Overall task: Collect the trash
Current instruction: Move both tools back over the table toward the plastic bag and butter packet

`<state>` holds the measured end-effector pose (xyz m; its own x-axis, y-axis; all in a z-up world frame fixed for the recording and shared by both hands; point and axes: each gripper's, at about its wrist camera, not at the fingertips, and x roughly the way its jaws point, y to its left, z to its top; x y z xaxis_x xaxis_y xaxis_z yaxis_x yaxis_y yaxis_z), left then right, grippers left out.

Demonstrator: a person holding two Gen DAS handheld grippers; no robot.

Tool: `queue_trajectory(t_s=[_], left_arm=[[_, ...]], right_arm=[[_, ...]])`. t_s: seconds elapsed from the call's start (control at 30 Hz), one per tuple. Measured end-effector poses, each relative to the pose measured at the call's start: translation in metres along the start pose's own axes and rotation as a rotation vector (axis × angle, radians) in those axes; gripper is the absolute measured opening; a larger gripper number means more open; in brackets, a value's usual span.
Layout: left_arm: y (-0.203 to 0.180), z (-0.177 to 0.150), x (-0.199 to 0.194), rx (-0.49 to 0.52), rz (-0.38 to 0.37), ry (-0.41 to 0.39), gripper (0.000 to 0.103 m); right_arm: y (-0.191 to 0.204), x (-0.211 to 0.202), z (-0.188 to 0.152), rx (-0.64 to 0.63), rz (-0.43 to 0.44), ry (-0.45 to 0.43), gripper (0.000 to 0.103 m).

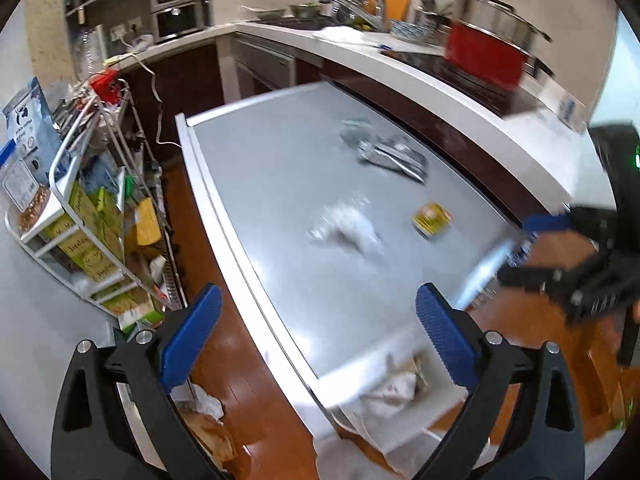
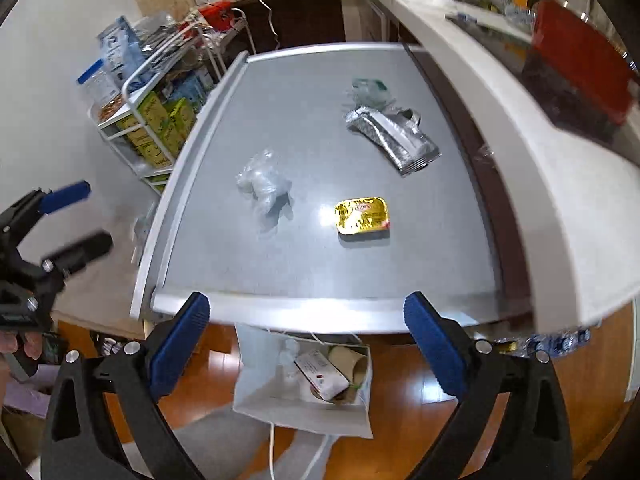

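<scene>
We hold both grippers, left (image 1: 318,330) and right (image 2: 306,338), jaws released, near the desk (image 2: 248,256) bearing a gold tin (image 2: 362,215), foil pouch (image 2: 394,140) and plastic wad (image 2: 264,186).

Light: I see bright, even indoor light.
Glare: white hotspot on the grey table (image 2: 320,216) beside the gold packet (image 2: 362,215).
Blur: left view smeared; crumpled plastic (image 1: 346,228) streaky; right view sharper.
Edges: strong fisheye bending, black corners.
</scene>
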<state>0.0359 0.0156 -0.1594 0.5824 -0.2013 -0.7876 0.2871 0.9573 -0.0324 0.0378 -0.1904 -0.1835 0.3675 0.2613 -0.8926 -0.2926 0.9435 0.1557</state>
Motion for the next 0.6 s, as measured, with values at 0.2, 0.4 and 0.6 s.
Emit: queue_trajectory(t_s=[0.2,0.4,0.6], left_arm=[[0.012,0.022,0.029,-0.044,-0.056,0.020,0.098],[0.008,0.033,0.061,-0.049,-0.106,0.062,0.098],[-0.005,0.043,0.093,-0.026,-0.152,0.107,0.098]], right_arm=[[-0.006,0.032,0.019,-0.014,-0.028,0.045,0.092],[-0.011,0.051,0.031,-0.038,-0.017,0.083,0.082],[-0.015,0.060,0.037,-0.040,-0.009,0.096,0.082]])
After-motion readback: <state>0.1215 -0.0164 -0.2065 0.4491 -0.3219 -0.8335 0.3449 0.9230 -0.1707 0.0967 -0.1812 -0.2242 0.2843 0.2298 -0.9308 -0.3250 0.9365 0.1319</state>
